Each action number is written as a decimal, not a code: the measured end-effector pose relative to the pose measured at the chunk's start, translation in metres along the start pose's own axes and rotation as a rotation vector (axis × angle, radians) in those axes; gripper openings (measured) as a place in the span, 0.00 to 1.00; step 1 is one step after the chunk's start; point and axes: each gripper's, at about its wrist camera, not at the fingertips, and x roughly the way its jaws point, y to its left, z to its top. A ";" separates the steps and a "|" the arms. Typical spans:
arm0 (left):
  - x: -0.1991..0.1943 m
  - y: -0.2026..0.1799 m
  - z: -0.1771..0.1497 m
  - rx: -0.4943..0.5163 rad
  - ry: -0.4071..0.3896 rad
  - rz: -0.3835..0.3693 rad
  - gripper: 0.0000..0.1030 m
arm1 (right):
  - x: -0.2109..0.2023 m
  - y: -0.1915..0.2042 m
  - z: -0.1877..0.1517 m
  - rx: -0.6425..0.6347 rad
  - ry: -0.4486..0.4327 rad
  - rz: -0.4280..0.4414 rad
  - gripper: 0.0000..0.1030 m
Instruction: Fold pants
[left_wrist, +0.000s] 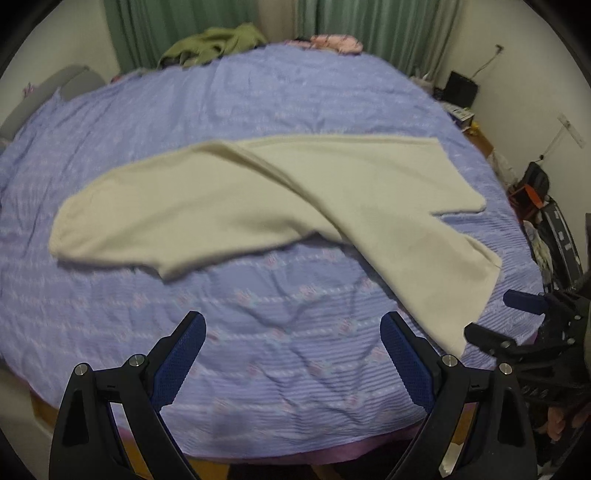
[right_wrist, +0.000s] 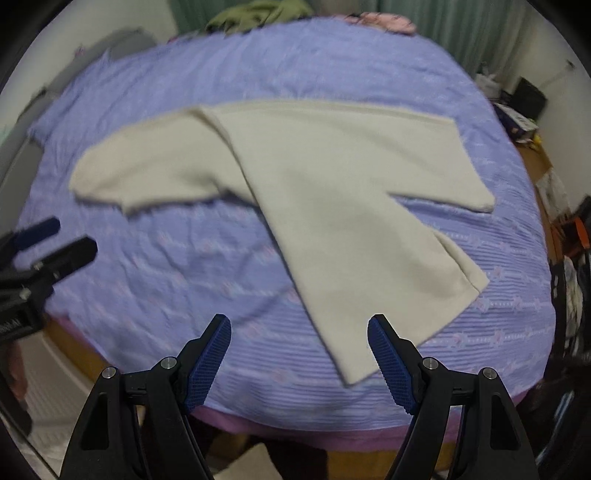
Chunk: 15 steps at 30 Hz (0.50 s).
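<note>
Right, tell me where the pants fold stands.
Done: the cream pants lie spread on the purple bedspread, one leg out to the left, the other angled toward the near edge, so no neat fold yet. In hand: nothing; the left claw and the right claw both hang open above the bedspread. Left: grip the pants, lay leg on leg, then fold them up.

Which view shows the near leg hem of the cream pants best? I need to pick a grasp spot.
The right wrist view: the near leg hem lies whole and near centre, just ahead of the open right gripper. In the left wrist view, that hem sits far right, its corner meeting the other gripper's finger.
</note>
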 end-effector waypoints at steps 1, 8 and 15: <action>0.006 -0.007 -0.002 -0.003 0.017 0.009 0.94 | 0.009 -0.003 -0.002 -0.017 0.027 -0.007 0.75; 0.041 -0.025 -0.011 -0.016 0.101 -0.009 0.94 | 0.079 -0.015 -0.013 -0.048 0.173 -0.020 0.75; 0.058 -0.020 -0.001 -0.003 0.123 -0.028 0.94 | 0.134 -0.019 -0.021 -0.033 0.244 -0.145 0.64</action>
